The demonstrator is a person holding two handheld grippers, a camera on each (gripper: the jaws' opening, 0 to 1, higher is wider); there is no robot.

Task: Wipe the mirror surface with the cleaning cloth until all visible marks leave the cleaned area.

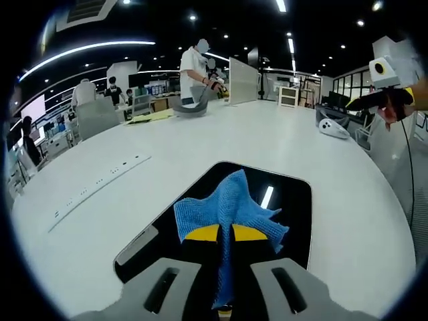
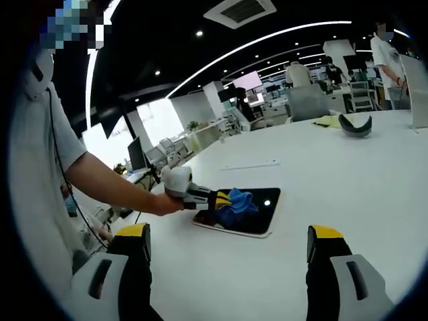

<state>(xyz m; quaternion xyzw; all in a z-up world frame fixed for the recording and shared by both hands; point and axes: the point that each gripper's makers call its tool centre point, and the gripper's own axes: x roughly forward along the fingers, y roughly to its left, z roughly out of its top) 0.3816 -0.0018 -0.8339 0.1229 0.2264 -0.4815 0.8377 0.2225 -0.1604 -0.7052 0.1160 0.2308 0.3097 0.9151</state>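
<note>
While left tongs [image 1: 225, 234] pinch cloth [image 1: 227, 207], on mirror [image 1: 294, 221], white table [image 1: 200, 140] bare around.

An open-plan office: black ceiling with strip lights [image 2: 267, 40], monitor-laden desks [image 2: 150, 157] at ten o'clock, a broad white table [image 1: 221, 134].

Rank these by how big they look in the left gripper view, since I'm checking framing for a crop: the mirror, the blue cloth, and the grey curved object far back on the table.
1. mirror, largest.
2. blue cleaning cloth, lying on it.
3. grey curved object, smallest, though it sits far from the camera, so its true size is unsure.
</note>
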